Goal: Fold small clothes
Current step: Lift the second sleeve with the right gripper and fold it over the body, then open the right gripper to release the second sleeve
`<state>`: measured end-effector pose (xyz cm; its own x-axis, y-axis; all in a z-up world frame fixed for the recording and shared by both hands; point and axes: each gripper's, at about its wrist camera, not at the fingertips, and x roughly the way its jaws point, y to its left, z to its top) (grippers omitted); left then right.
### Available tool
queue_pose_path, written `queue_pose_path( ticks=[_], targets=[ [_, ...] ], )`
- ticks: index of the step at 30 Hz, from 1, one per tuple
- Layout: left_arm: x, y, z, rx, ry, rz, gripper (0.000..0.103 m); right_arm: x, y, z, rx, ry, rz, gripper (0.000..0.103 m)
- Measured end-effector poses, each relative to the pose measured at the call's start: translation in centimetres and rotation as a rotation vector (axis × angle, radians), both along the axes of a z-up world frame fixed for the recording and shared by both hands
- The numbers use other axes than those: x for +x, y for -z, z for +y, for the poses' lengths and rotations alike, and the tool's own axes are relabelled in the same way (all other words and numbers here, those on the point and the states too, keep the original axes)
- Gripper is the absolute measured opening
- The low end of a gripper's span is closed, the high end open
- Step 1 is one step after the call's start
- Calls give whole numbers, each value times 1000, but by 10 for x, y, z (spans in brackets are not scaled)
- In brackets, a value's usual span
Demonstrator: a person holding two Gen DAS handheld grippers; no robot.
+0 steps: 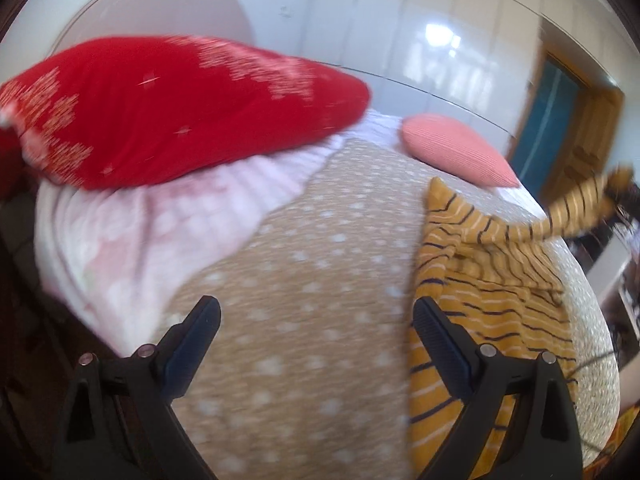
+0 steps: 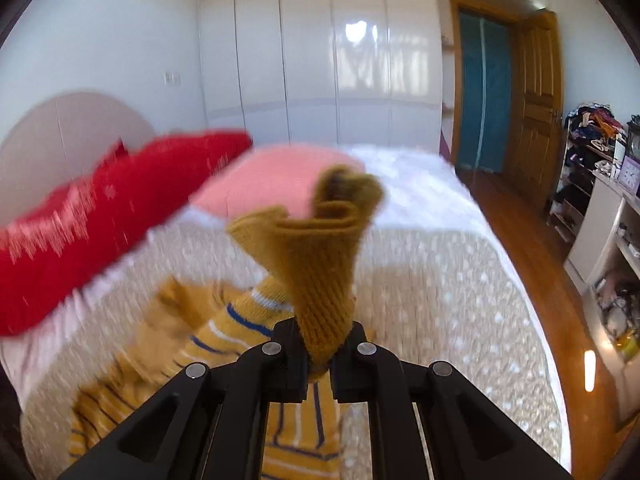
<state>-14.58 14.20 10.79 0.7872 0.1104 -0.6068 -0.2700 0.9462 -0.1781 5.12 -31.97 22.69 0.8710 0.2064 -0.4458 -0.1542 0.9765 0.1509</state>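
A small mustard-yellow sweater (image 1: 480,292) with dark and white stripes lies on the tan dotted bedspread (image 1: 304,280). My left gripper (image 1: 316,320) hovers open over the bedspread, its right finger at the sweater's left edge, nothing between the jaws. In the right wrist view my right gripper (image 2: 318,354) is shut on the ribbed mustard cuff (image 2: 324,280) of the sweater's sleeve, which stands up out of the jaws. The striped body (image 2: 224,340) trails down to the left. In the left wrist view that sleeve (image 1: 580,208) stretches off toward the right edge.
A red pillow (image 1: 168,108) and a pink pillow (image 1: 452,148) lie at the head of the bed, on a white patterned cover (image 1: 160,232). White wardrobes (image 2: 320,60), a wooden door (image 2: 536,92) and cluttered shelves (image 2: 600,184) stand beyond the bed's right side.
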Motion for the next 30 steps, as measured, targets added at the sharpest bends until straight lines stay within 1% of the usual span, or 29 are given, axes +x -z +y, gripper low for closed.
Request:
queue_pose_path(
  ticks=[2,3,4,6,8,9,10,11,13,15,17,18,19,20,22,24,25,26,28,30],
  targets=[
    [10,0,-14,-6,36,1,96,-12,-12,-2,47,-57,-42,8],
    [17,2,-23,-13,62,5,96,-16,-10,-3,51,-94,-35,8],
    [23,3,-30,-16,83,10,96,-21,1,-2,39,-131,1,9],
    [32,6,-42,-20,121,16,96,-28,37,2,-17,-170,115,12],
    [42,7,-49,-16,146,15,96,-34,83,5,-117,-149,250,25],
    [50,8,-52,-13,153,11,96,-38,111,1,-188,-117,322,26],
    [56,8,-54,-14,157,4,96,-40,126,-2,-220,-96,363,26],
    [67,8,-55,-21,161,-13,96,-42,138,-10,-224,-70,402,26],
    [84,9,-58,-28,160,-27,97,-41,140,-22,-158,-46,426,26],
    [112,15,-63,-36,171,-32,97,-35,128,-26,-77,-18,409,35],
    [141,27,-69,-33,183,2,97,-29,114,-17,-51,-8,368,51],
    [150,34,-69,-34,187,21,97,-24,106,-9,-43,-1,339,55],
    [159,42,-71,-37,191,43,97,-19,97,2,-36,15,302,65],
    [166,51,-71,-43,195,69,97,-15,90,13,-27,32,263,71],
    [173,68,-67,-91,216,121,97,-8,78,35,-15,32,205,73],
    [175,73,-56,-173,228,125,97,9,75,64,-25,-15,179,73],
    [174,74,-51,-201,222,121,97,16,76,78,-36,-44,184,74],
    [174,76,-47,-225,218,121,97,30,81,98,-50,-102,206,74],
    [175,80,-44,-258,224,131,97,60,97,136,-77,-235,286,74],
    [173,81,-40,-283,226,121,97,95,116,172,-119,-311,361,74]
  ],
)
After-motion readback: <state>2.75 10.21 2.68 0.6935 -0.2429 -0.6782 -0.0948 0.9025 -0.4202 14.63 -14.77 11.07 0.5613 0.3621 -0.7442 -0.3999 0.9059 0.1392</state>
